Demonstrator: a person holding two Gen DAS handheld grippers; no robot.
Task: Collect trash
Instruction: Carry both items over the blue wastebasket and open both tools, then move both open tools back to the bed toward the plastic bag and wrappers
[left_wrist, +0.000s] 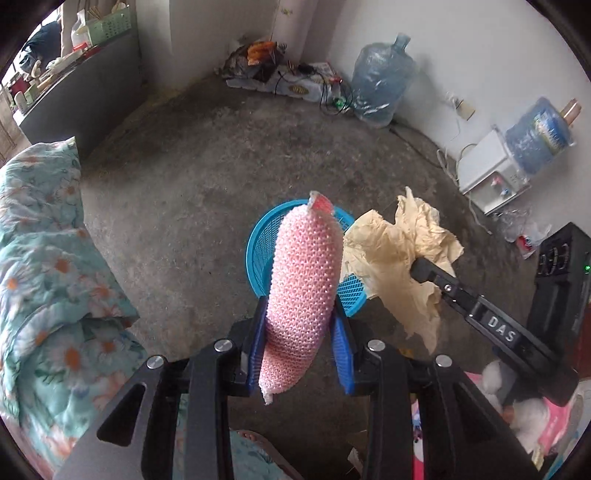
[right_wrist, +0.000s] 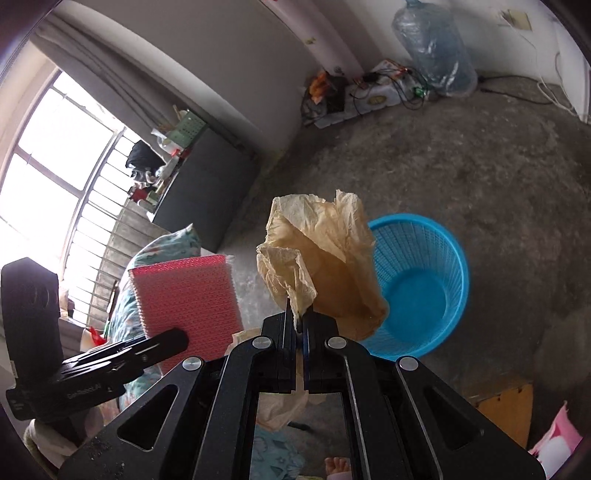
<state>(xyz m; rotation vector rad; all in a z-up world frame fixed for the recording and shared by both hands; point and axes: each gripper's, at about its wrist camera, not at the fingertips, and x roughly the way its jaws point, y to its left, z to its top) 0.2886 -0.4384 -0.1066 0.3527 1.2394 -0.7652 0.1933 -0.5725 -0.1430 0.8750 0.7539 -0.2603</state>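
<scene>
- Left gripper (left_wrist: 301, 332) clamps a pink pad (left_wrist: 303, 280), hiding the blue basket (left_wrist: 258, 243) mid-frame.
- Right gripper (right_wrist: 300, 317) pinches tan paper (right_wrist: 325, 251) beside it.
- Quilt (left_wrist: 40, 251) at left; water jug (left_wrist: 380, 81) upper right.

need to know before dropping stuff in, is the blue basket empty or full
Empty: the right wrist view looks into the blue basket and shows only its bare bottom.

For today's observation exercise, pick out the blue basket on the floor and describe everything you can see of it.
The blue basket is a round bin of bright blue plastic, its wall a fine lattice, with a solid rim and bottom. It stands upright on the grey concrete floor, mouth open upward, and looks empty in the right wrist view. Nothing appears to touch it but the floor; the tan crumpled paper and pink foam sleeve, each held in a gripper, partly hide it.
</scene>
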